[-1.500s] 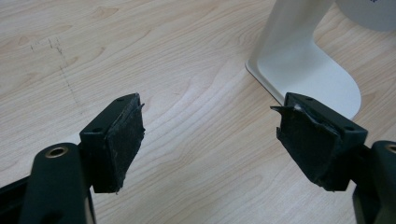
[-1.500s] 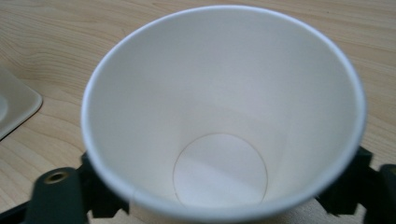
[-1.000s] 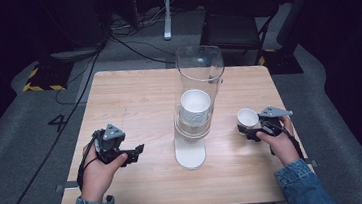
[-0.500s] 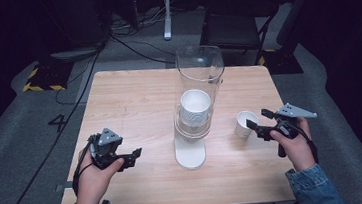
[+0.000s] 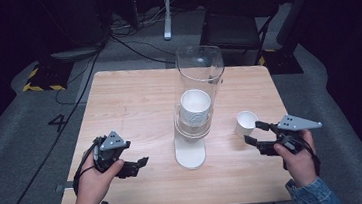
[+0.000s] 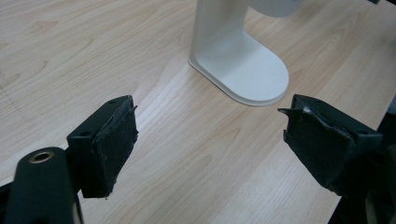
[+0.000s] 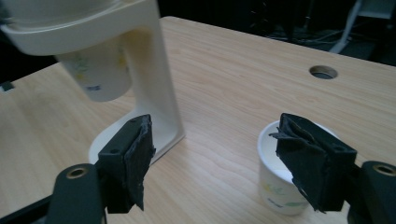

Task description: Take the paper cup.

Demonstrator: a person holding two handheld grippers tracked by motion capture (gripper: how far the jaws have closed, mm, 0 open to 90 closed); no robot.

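A cup dispenser stands mid-table: a clear tube (image 5: 200,75) on a white stand (image 5: 190,154) with a stack of paper cups (image 5: 195,105) inside. In the right gripper view the lowest cup (image 7: 95,74) pokes out under the white stand (image 7: 154,93). A single white paper cup (image 5: 246,122) stands upright on the table to the dispenser's right. My right gripper (image 5: 253,132) is open just near of it, not touching; the cup (image 7: 275,186) sits partly behind the right-hand jaw. My left gripper (image 5: 137,167) is open and empty, facing the stand's foot (image 6: 243,65).
The wooden table (image 5: 134,101) has a round cable hole (image 7: 323,72) toward its far right. Beyond the far edge are a chair and cables on a grey floor. The near edge lies close under both hands.
My right gripper let go of the paper cup and drew back toward the near right; the cup stays standing. My left hand shifted slightly toward the near edge.
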